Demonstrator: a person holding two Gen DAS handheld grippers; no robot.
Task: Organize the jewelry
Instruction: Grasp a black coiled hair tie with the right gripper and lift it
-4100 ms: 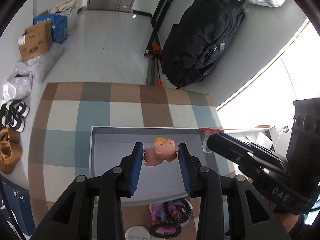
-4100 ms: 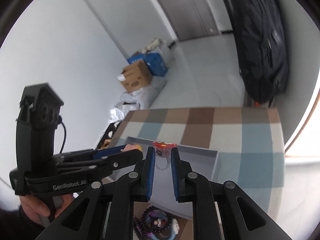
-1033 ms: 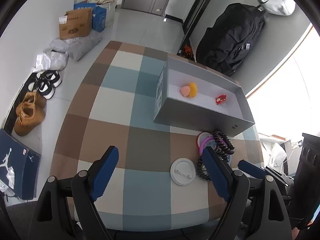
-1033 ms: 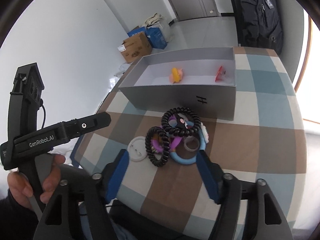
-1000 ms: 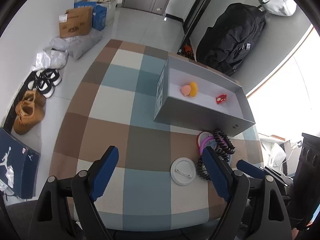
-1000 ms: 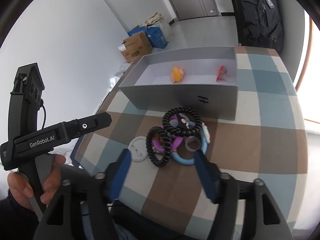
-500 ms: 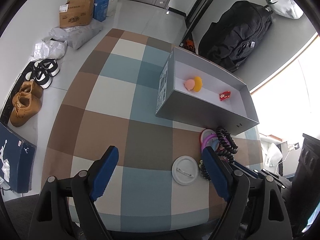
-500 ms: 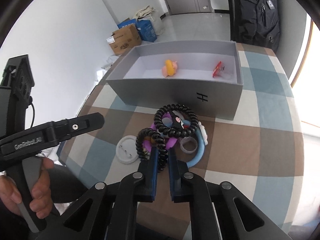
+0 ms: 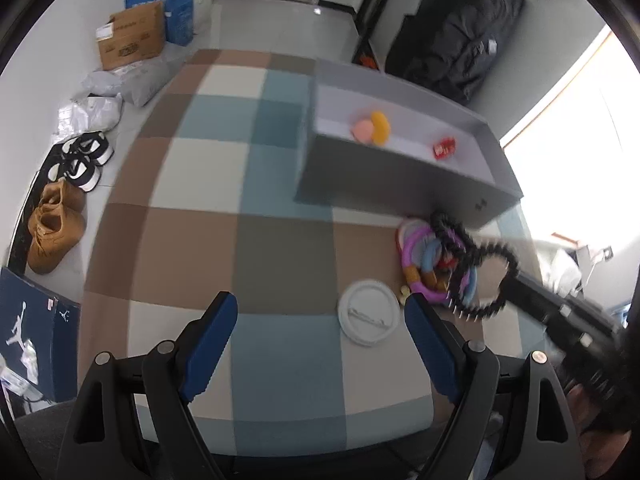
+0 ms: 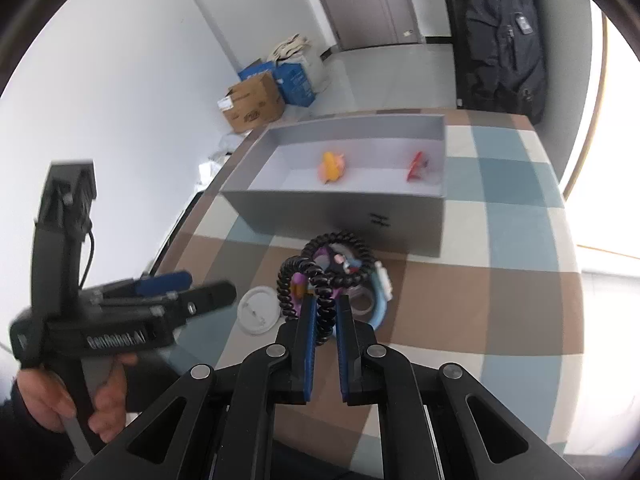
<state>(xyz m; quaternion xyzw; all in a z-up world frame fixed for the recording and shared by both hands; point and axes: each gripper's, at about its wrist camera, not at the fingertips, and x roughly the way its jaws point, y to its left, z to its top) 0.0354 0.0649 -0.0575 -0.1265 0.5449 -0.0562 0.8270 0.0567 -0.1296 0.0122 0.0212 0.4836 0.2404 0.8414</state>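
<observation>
**Right gripper pinching a black coil band from the pile**

A black coil band (image 10: pixel 325 312) is sitting clamped between the blue pads of the right gripper (image 10: pixel 325 312), whose fingers (image 10: pixel 307 334) have just been closing and are now clenched on it. The band is hanging at the near edge of a pile of rings and bands (image 10: pixel 352 276), which is lying on the checked surface (image 10: pixel 500 292) just in front of the grey box (image 10: pixel 340 210). A second black coil (image 10: pixel 340 254) is looping over the pile's top.

The grey box is standing open, holding a pink and yellow toy (image 10: pixel 331 166) near its middle and a small red piece (image 10: pixel 417 166) toward one end, well apart from each other.

A white round badge (image 9: pixel 369 314) is lying flat beside the pile. The left gripper (image 9: pixel 320 340) is hovering over the near part of the surface, pointing steeply down, its fingers (image 9: pixel 210 338) released and spread wide with nothing between them. A hand (image 10: pixel 68 404) is gripping its handle.

Broad open cloth is stretching to the left of the box and badge. Beyond the surface's left edge, shoes (image 9: pixel 56 232) and a cardboard box (image 9: pixel 132 36) are sitting on the floor.
</observation>
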